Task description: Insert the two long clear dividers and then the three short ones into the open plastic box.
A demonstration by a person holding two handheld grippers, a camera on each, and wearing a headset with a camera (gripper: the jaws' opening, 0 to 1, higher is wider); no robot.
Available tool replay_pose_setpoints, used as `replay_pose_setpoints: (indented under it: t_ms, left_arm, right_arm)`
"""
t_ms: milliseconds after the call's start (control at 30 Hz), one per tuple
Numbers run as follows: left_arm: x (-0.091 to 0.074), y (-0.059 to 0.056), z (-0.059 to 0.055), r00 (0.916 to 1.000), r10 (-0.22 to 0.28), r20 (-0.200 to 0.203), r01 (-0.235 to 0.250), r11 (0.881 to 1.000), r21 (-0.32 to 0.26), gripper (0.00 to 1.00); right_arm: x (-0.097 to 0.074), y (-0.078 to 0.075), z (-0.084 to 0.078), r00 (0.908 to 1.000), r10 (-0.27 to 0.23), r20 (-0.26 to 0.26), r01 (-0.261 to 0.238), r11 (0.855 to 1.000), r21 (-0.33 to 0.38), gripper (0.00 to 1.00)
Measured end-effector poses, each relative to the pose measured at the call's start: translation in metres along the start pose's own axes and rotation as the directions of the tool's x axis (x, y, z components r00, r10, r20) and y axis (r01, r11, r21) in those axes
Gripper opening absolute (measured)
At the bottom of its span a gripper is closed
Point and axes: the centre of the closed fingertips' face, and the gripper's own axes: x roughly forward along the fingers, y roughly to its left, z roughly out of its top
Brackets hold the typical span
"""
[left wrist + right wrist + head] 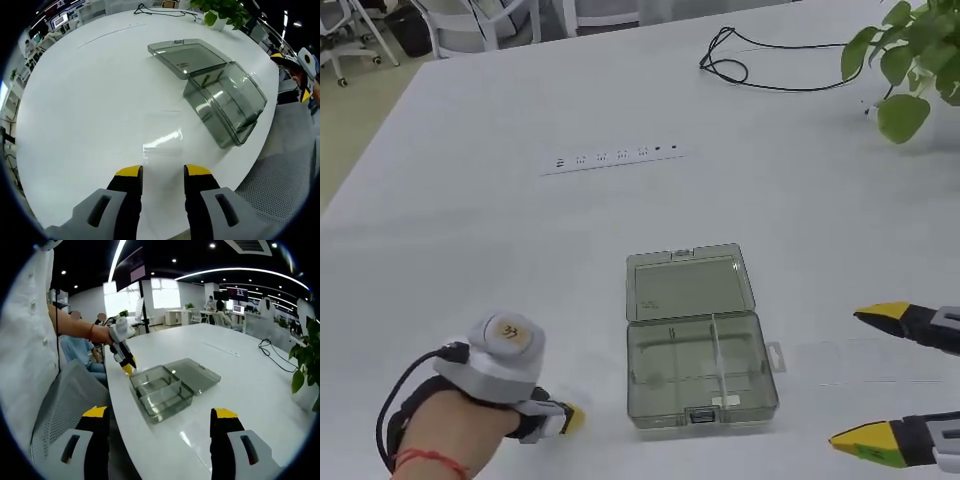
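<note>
The white table (pixel 470 220) stretched away from me, with a power strip (pixel 613 157), a looped black cable (pixel 760 65) and a leafy plant (pixel 910 60) toward its far side. The open plastic box (pixel 635 375) sat near my edge of the table, between my two grippers, its lid (pixel 685 285) folded back flat on the side away from me. One upright divider (pixel 717 355) stood inside the tray, running from the hinge side toward the latch side.

My left gripper (pixel 572 417) was low over the table, left of the box and apart from it. Its own view showed the yellow-tipped jaws parted with nothing between them, and a loose clear divider (pixel 162 137) lying flat on the table just ahead of the tips.

My right gripper (pixel 875 376) was right of the box, its jaws spread wide and empty. More clear pieces (pixel 840 362) lay flat on the table between the box and those jaws; I could not count them.
</note>
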Motion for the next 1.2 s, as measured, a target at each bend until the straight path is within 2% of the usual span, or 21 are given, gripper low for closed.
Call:
replay_pose_setpoints:
  t_ms: [133, 233, 333, 567, 767, 900, 1000, 1033, 1100, 1133, 1167, 1200]
  left_arm:
    - [-0.004, 0.000, 0.001, 0.9996, -0.008, 0.026, 0.009, 0.999, -0.036, 0.30]
    - [-0.008, -0.004, 0.007, 0.9969, -0.029, 0.073, 0.035, 0.997, -0.074, 0.30]
    - [-0.012, -0.005, 0.010, 0.9944, -0.037, 0.099, 0.045, 0.995, -0.087, 0.30]
    - [-0.025, -0.009, 0.021, 0.9826, -0.054, 0.177, 0.078, 0.989, -0.128, 0.30]
    - [-0.041, -0.019, 0.036, 0.9614, -0.079, 0.263, 0.120, 0.983, -0.141, 0.30]
    - [-0.051, -0.032, 0.049, 0.9371, -0.116, 0.329, 0.171, 0.975, -0.142, 0.30]
    - [-0.057, -0.042, 0.057, 0.9215, -0.142, 0.362, 0.202, 0.970, -0.135, 0.30]
    - [-0.059, -0.047, 0.062, 0.9107, -0.158, 0.382, 0.220, 0.968, -0.123, 0.30]
    - [-0.061, -0.052, 0.065, 0.9040, -0.169, 0.393, 0.235, 0.964, -0.127, 0.30]
    - [-0.062, -0.055, 0.068, 0.8990, -0.177, 0.401, 0.243, 0.963, -0.120, 0.30]
    - [-0.064, -0.060, 0.071, 0.8898, -0.192, 0.414, 0.257, 0.960, -0.108, 0.30]
    - [-0.064, -0.062, 0.073, 0.8857, -0.197, 0.420, 0.265, 0.958, -0.109, 0.30]
  right_arm:
    - [0.000, 0.001, 0.003, 1.0000, -0.004, -0.006, 0.004, 1.000, 0.002, 0.83]
    - [0.001, 0.002, 0.007, 1.0000, -0.003, -0.004, 0.003, 1.000, 0.006, 0.83]
    - [0.002, 0.003, 0.011, 1.0000, -0.006, -0.007, 0.006, 1.000, 0.008, 0.82]
    - [0.003, 0.007, 0.022, 1.0000, -0.009, -0.003, 0.009, 1.000, 0.009, 0.82]
    - [0.004, 0.009, 0.032, 0.9997, -0.023, 0.000, 0.023, 0.999, 0.023, 0.78]
    - [0.006, 0.009, 0.036, 0.9993, -0.037, -0.003, 0.037, 0.998, 0.053, 0.74]
    - [0.008, 0.009, 0.041, 0.9987, -0.050, 0.002, 0.050, 0.995, 0.090, 0.70]
    - [0.009, 0.009, 0.044, 0.9983, -0.058, 0.007, 0.057, 0.993, 0.103, 0.69]
    - [0.011, 0.010, 0.048, 0.9979, -0.064, 0.013, 0.061, 0.990, 0.125, 0.66]
    - [0.012, 0.010, 0.049, 0.9977, -0.067, 0.015, 0.064, 0.989, 0.134, 0.65]
    - [0.013, 0.011, 0.052, 0.9971, -0.073, 0.019, 0.070, 0.987, 0.145, 0.64]
    - [0.014, 0.011, 0.055, 0.9965, -0.079, 0.027, 0.074, 0.985, 0.156, 0.63]
